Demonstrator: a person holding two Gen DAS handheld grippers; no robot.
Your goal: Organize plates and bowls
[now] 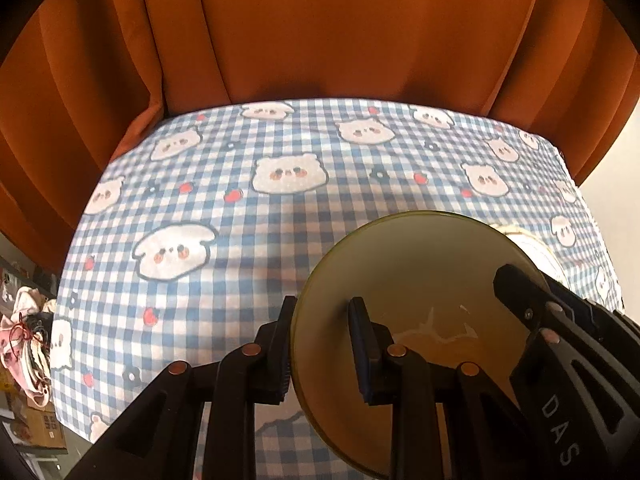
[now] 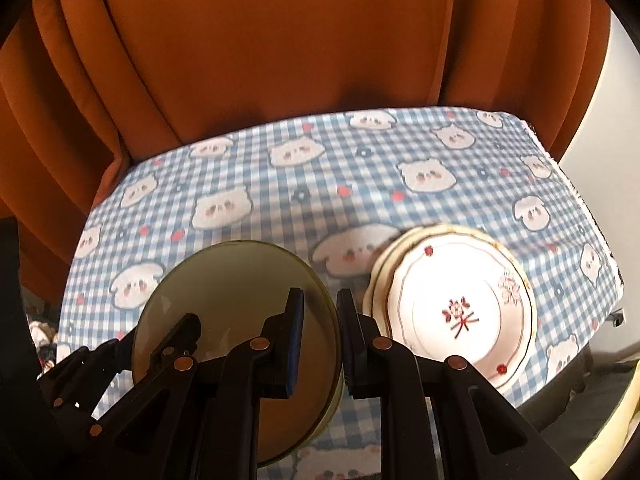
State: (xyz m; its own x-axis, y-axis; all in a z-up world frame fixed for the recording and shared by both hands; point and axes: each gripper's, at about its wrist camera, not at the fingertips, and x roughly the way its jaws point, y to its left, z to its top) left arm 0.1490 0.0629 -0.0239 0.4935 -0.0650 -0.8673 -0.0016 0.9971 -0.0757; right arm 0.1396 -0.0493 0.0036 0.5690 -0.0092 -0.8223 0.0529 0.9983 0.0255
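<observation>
A pale olive-green bowl (image 1: 420, 264) hangs over the blue checked tablecloth (image 1: 224, 240), held by its rim from two sides. My left gripper (image 1: 322, 344) is shut on the bowl's left rim, one finger outside and one inside. My right gripper (image 2: 320, 332) is shut on the opposite rim of the same bowl (image 2: 232, 280). Just to the right of the bowl, a stack of white scalloped plates (image 2: 452, 304) with red flower patterns lies on the cloth. In the left wrist view only the stack's edge (image 1: 532, 248) shows behind the bowl.
An orange curtain (image 1: 320, 40) hangs close behind the table's far edge. The cloth (image 2: 280, 184) with bear prints covers the whole table. Clutter and boxes (image 1: 28, 340) lie beyond the left edge. A pale wall (image 2: 600, 120) stands beyond the table's right edge.
</observation>
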